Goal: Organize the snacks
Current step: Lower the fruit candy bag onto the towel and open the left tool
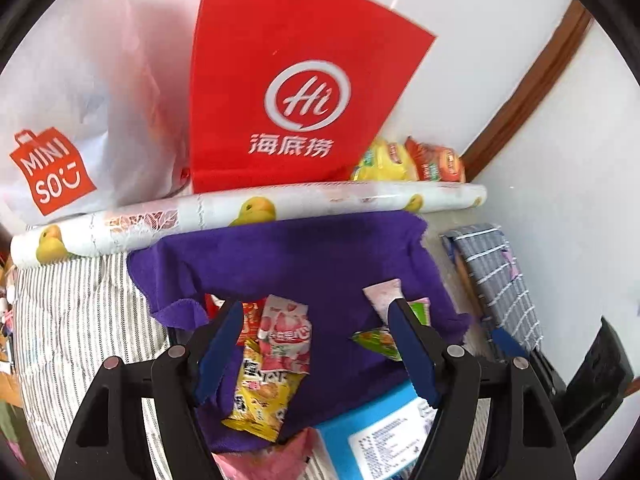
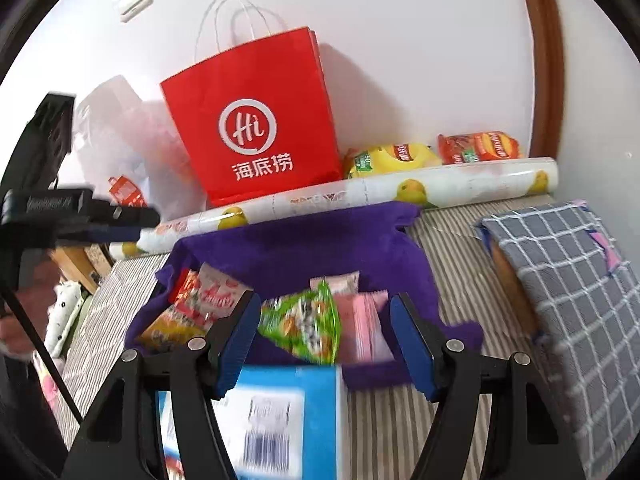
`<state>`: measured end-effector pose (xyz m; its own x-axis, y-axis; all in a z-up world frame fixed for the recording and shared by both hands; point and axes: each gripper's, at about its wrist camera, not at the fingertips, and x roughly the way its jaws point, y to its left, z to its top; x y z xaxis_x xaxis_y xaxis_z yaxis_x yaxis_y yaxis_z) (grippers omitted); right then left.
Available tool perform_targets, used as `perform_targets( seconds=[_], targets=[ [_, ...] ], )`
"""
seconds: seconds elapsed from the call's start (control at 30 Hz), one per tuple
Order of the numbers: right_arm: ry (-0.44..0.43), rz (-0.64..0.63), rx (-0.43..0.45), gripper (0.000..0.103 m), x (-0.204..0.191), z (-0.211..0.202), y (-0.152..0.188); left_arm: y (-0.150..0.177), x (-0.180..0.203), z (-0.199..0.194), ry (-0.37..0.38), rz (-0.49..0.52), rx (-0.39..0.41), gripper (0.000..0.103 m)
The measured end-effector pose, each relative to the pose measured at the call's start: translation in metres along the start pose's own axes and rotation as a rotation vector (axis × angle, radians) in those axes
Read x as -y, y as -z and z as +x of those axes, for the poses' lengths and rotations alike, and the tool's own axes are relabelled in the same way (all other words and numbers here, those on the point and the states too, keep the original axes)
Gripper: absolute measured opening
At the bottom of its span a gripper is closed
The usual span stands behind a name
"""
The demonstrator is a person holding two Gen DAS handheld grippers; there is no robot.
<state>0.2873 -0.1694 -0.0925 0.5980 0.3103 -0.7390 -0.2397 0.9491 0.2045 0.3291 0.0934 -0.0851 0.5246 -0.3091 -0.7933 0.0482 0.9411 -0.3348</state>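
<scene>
Hovering both grippers, left gripper (image 1: 316, 344) and right gripper (image 2: 326, 338), jaws apart and empty, above snack packets (image 2: 304, 326) gathered on the purple cloth (image 2: 304, 240) for sorting.

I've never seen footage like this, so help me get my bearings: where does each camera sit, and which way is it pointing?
Left wrist: on the left tool, looking forward over the purple cloth and snack packets toward the red bag; its own open blue-padded fingers show.
Right wrist: on the right tool, facing the same wall; its open fingers show, with the left tool at the left edge.
Shared: red bag, cloth, blue box, patterned roll.
</scene>
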Motion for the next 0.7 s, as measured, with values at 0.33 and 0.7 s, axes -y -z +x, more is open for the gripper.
perform_targets(
  seconds=[0.33,0.7],
  targets=[
    [-0.11,-0.001,-0.09,0.067,-0.013,-0.07,0.055,0.014,0.04,-0.031,0.024,0.054,0.061,0.073],
    [-0.268,-0.231,-0.161,0.075,-0.08,-0.099,0.109,0.093,-0.01,-0.053,0.028,-0.099,0.019,0.073]
  ],
)
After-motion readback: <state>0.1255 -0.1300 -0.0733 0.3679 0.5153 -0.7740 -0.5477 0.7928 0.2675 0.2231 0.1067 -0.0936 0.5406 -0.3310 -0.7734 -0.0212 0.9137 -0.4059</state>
